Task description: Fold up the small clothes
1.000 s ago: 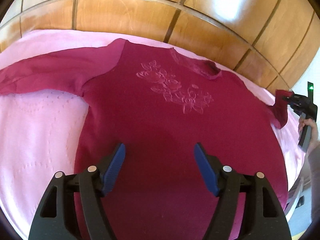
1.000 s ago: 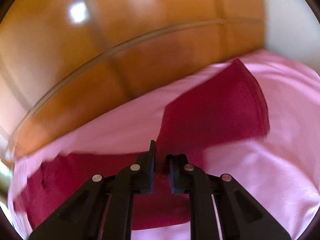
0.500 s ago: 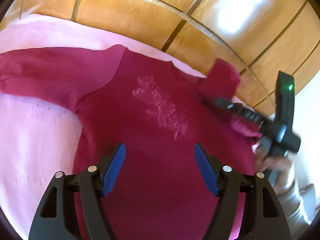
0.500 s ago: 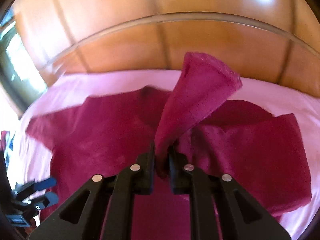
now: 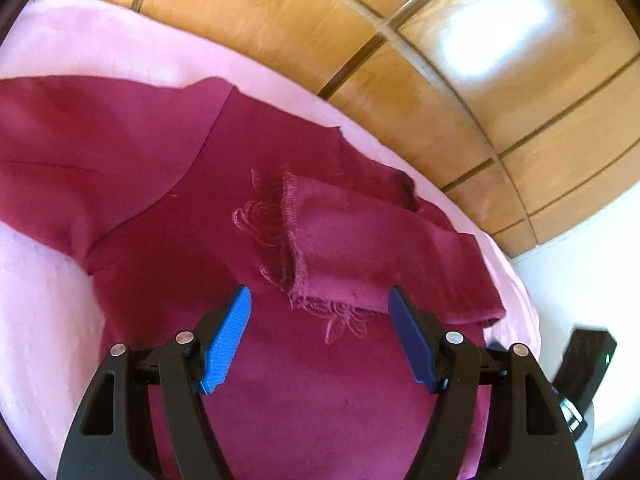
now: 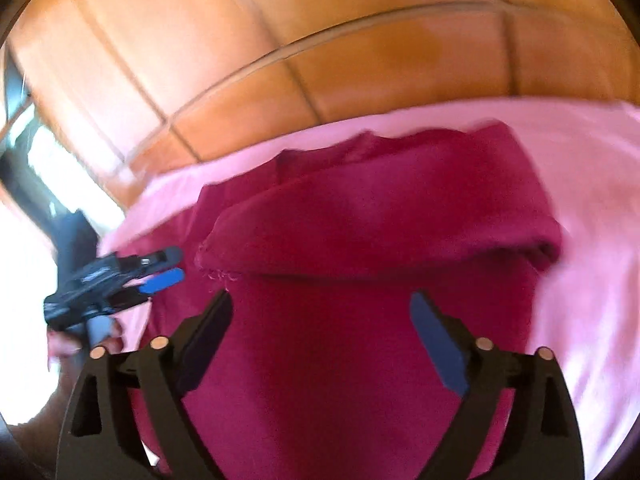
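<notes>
The top [image 5: 304,380] lay flat on the pink bed [image 5: 44,320], one sleeve [image 5: 360,240] folded across its chest. Soft, limp knit; best pinched at cuff or hem. Left gripper [image 5: 320,334] open and empty; right gripper [image 6: 320,332] had just opened, releasing the sleeve.

Both wrist views close, angled down over one shared sweater [image 5: 320,380], right view perhaps motion-blurred.

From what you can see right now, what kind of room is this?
Probably a bedroom. A maroon sweater lies spread on a soft pink bedcover, and a polished, panelled wooden board, likely a headboard or wardrobe, rises just behind it.
</notes>
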